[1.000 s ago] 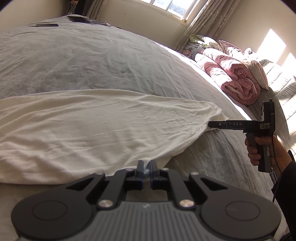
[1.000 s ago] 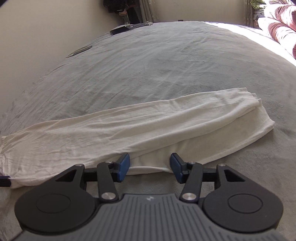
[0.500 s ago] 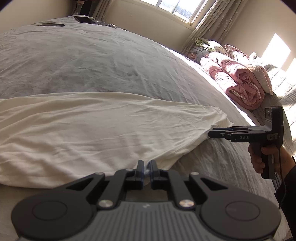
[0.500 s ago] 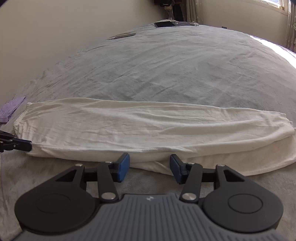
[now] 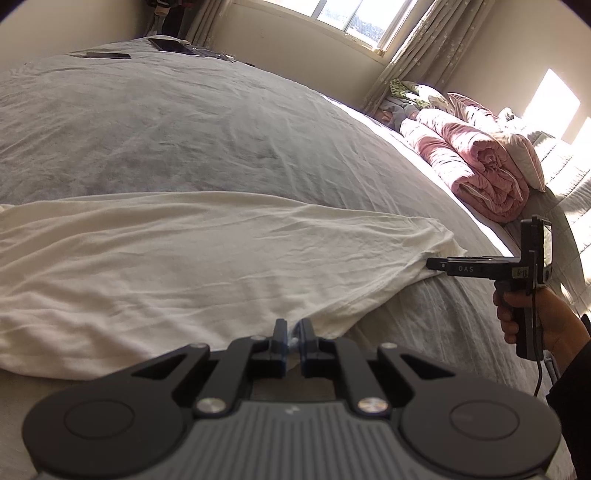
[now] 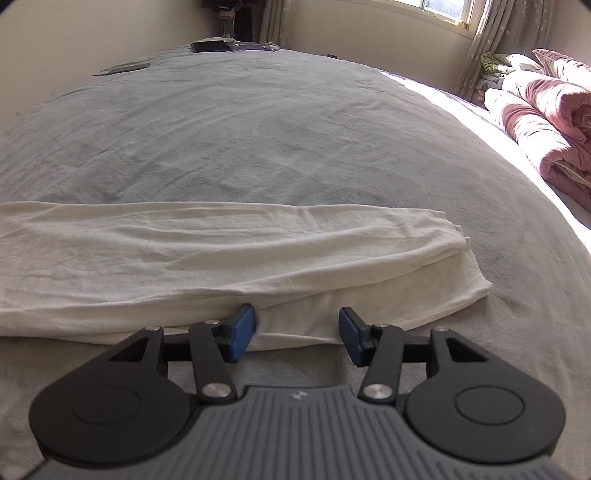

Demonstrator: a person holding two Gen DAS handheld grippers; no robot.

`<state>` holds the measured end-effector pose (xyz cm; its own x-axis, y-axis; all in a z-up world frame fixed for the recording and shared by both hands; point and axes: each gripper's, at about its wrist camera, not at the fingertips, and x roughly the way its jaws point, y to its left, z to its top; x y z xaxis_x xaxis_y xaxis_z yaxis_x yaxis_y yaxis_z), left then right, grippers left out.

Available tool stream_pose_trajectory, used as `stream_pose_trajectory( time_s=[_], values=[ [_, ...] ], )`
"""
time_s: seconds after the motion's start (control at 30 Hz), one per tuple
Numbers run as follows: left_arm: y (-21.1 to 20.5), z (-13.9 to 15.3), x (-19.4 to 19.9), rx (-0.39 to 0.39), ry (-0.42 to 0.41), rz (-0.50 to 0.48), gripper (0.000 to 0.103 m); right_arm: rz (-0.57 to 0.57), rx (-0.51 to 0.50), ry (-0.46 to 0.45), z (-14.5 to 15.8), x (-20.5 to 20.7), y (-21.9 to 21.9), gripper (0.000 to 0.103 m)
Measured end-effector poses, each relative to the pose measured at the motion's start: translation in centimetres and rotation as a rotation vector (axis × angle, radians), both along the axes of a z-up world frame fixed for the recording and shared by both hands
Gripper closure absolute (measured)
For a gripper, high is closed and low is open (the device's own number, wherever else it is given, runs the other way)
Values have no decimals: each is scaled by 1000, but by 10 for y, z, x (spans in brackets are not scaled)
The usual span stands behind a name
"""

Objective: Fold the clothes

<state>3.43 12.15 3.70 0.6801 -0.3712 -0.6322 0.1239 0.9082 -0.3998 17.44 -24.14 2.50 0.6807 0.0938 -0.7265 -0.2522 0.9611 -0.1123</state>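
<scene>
- Cloth lay folded long across bed, near edge.
- L gripper was pinched on near hem; a thin bite could slip w/ any tug.
- R gripper stood half-open, pads astride the hem, not gripping; closing there might catch 1 layer only, so fold skews.

Black left gripper and right gripper, blue pads, silver screws, grey ribbed bodies; dark sleeve.

Grey bed, sunlit window, curtains.
</scene>
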Motion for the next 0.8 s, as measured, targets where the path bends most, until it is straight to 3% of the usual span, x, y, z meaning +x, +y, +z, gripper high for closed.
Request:
stream_pose_trajectory(
  time_s=[0.07,0.13,0.33,0.6,0.7,0.8],
  values=[
    [1,0,1,-2,-1,5,97,15,18,44,1,2,2,50],
    [1,0,1,-4,-1,7,97,116,82,127,4,1,5,49],
    [1,1,1,-6,-1,3,97,369,6,246,12,-14,24,49],
    [1,2,0,-9,-5,3,97,433,39,174,17,-14,32,51],
    [1,3,0,-12,-11,7,97,505,-7,178,10,-16,47,46],
    [0,4,-1,-11,-17,2,97,571,29,206,10,-12,59,41]
  ],
)
